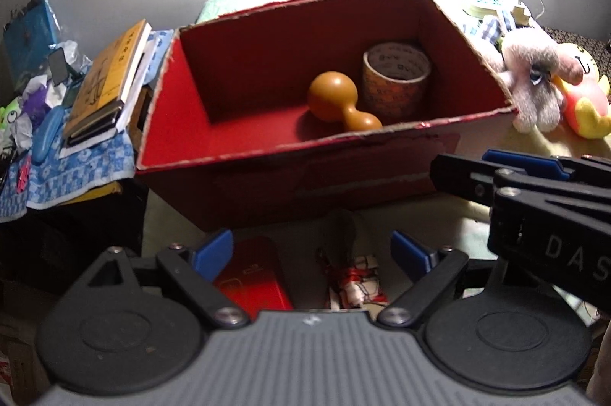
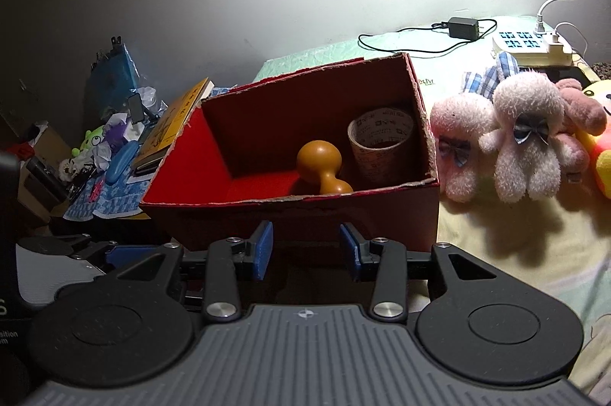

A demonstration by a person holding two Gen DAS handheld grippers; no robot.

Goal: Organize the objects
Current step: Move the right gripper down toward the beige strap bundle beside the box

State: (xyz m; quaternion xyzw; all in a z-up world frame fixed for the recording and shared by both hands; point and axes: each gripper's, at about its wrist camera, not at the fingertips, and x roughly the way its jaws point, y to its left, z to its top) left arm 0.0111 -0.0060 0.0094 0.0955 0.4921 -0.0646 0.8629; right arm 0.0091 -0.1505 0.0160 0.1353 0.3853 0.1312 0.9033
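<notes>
Left wrist: gourd [image 1: 341, 102] lies slantwise

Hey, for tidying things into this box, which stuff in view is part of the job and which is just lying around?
Part of the job:
- red cardboard box
- orange wooden gourd-shaped piece inside it
- patterned tape roll inside it
- flat red case under the open left gripper
- red-and-white bundle

Probably just lying about:
- pink plush toys
- yellow book
- white power strip
- black adapter

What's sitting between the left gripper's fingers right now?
In the left wrist view, the left gripper stands open over a red flat case and a red-and-white bundle, both in front of the red box, neither gripped.
</notes>
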